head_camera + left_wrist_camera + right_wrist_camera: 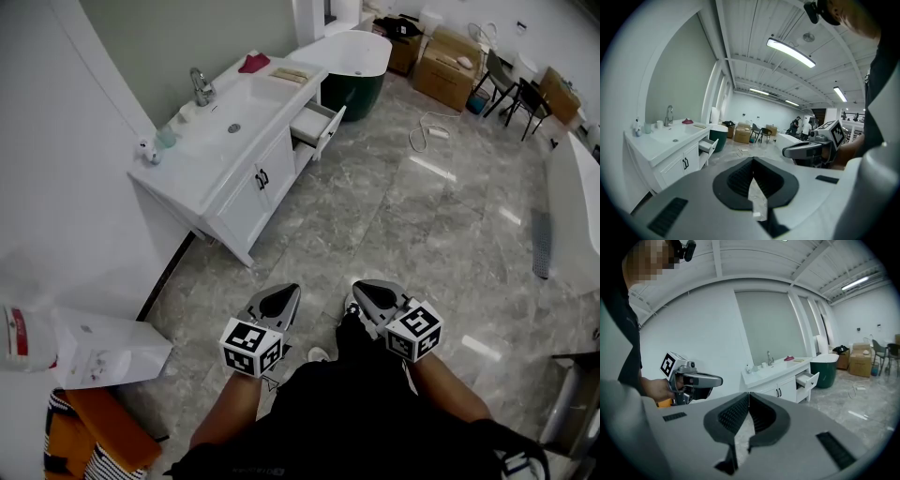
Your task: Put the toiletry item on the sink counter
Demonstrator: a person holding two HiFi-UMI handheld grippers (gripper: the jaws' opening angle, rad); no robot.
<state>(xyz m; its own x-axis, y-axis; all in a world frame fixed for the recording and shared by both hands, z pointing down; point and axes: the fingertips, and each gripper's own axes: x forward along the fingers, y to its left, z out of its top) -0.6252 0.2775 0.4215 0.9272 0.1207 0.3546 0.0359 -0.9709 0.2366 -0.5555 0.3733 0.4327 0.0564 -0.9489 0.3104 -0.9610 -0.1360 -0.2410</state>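
No readable text is showing anywhere. White bag, left of the left claw, is carrying small print, and it is blurring out completely. That claw's cube is showing only square black-and-white codes.

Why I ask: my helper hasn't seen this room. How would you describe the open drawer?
Find the white sink cabinet against the wall, then go to its end nearest the dark green bathtub. The drawer there is pulled out, while the cabinet doors beside it are shut.
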